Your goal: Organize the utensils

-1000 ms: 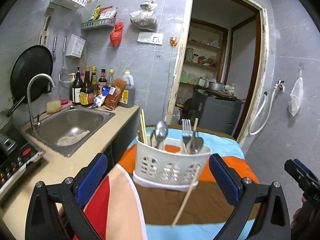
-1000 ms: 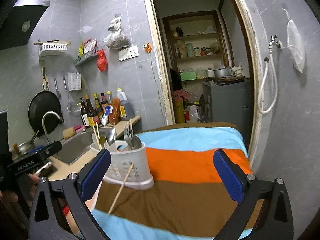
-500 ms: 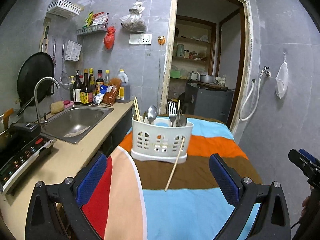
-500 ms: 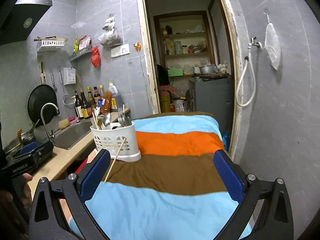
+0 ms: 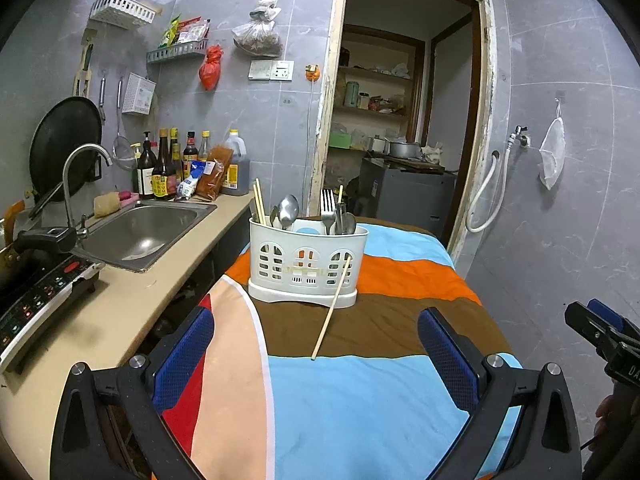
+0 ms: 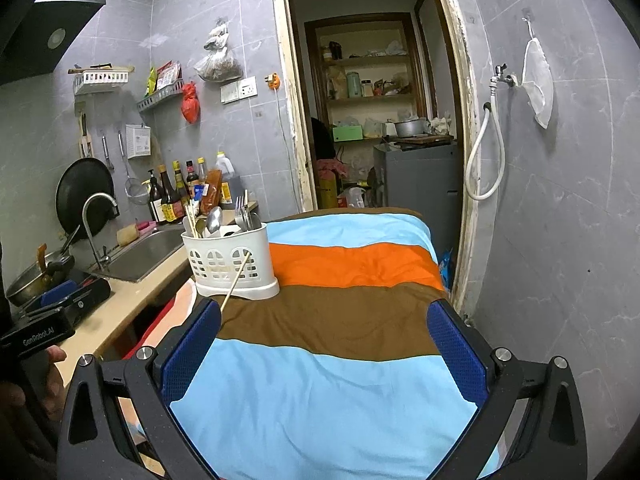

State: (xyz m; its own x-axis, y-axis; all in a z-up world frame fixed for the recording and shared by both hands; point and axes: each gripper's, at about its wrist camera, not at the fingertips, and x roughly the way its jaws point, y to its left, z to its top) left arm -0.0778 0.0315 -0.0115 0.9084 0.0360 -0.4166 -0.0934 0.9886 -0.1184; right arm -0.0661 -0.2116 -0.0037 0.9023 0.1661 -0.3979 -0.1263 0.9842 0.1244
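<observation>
A white plastic utensil caddy [image 5: 306,266] stands on the striped cloth and holds chopsticks [image 5: 259,201], spoons [image 5: 288,210] and forks [image 5: 328,210]. One loose chopstick [image 5: 331,307] leans against its front with its lower tip on the cloth. The caddy [image 6: 230,264] and leaning chopstick [image 6: 236,280] also show in the right wrist view. My left gripper [image 5: 316,364] is open and empty, well back from the caddy. My right gripper [image 6: 324,358] is open and empty, right of the caddy and back from it.
The striped cloth [image 5: 360,400] covers a table. A counter to the left holds a steel sink [image 5: 140,236], a tap [image 5: 80,176], sauce bottles [image 5: 168,172] and an induction cooker [image 5: 36,292]. A doorway [image 5: 400,140] lies behind the table. A grey tiled wall [image 6: 560,220] stands on the right.
Both grippers have pulled back from the caddy, which now looks smaller and farther. The leaning chopstick and the caddy have not moved. Both grippers stay open.
</observation>
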